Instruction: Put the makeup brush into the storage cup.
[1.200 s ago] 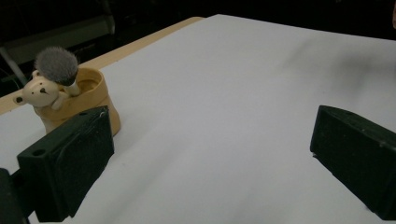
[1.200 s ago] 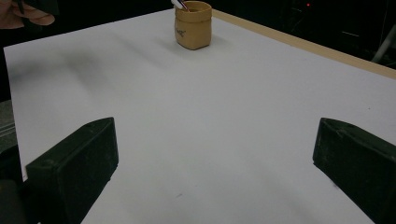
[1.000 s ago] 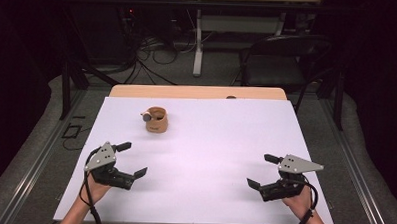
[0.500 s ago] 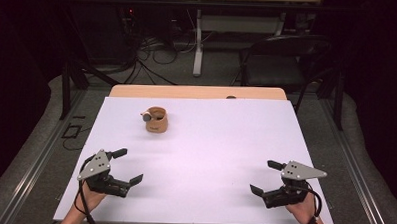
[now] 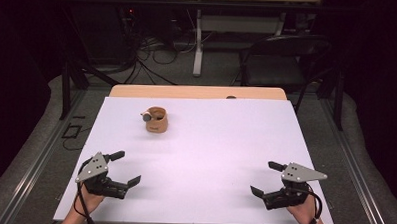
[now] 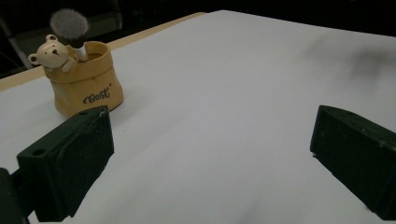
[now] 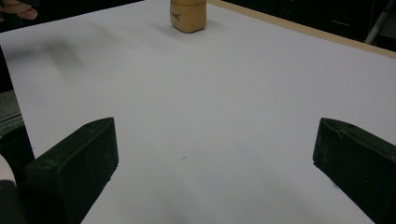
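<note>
A small tan bag-shaped holder [image 5: 156,120] stands upright on the white table [image 5: 210,142], back left of centre. It carries a little bear figure [image 6: 50,52] on its rim and a dark-tipped brush [image 6: 70,25] inside. In the right gripper view the holder [image 7: 187,15] sits far off at the top. My left gripper [image 5: 125,167] rests low near the front left corner, jaws wide apart, nothing between them. My right gripper [image 5: 266,178] is near the front right corner, also open and empty.
A bare wooden strip [image 5: 197,92] runs along the table's far edge, with a small dark object [image 5: 231,97] on it. Beyond stand a black chair [image 5: 283,57], cables on the floor [image 5: 143,60] and another table's leg [image 5: 198,47].
Both grippers have drawn back toward the front edge of the table, staying open. The left one has also drifted slightly left. The holder has not moved.
</note>
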Demonstrator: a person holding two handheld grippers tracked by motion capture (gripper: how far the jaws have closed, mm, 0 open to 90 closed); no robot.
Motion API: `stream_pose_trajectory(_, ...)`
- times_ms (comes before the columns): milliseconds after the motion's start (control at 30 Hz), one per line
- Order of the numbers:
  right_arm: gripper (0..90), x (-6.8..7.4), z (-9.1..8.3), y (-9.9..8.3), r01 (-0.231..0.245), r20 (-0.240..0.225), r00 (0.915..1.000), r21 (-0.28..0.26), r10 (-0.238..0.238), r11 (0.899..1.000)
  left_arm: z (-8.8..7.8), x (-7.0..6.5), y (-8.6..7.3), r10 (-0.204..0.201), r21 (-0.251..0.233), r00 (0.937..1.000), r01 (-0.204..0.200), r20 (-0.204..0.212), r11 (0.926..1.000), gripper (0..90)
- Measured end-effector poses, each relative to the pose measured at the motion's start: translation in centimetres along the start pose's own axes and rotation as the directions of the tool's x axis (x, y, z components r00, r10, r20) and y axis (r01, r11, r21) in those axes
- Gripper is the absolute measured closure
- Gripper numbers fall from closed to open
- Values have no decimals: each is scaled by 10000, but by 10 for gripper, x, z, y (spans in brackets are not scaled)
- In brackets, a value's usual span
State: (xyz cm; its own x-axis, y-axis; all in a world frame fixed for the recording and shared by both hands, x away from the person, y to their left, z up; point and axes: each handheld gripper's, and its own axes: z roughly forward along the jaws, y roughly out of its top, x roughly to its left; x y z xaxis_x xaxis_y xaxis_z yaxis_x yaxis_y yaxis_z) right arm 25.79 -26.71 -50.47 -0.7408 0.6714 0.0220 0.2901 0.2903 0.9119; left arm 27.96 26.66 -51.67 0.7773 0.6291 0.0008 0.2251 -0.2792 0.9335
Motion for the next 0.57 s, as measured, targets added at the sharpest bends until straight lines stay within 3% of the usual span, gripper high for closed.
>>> stream_pose_trajectory(100, 0, -1, -1, 0, -55, 81, 10000, -216, 56, 9998, -1, 1, -1, -77, -115, 10000, 78, 61, 9999, 0)
stream_pose_trajectory(567, 0, -4, -3, 0, 44, 138, 9999, -191, -41, 9998, -2, 1, -4, -285, -264, 9995, 287, 104, 9992, 0)
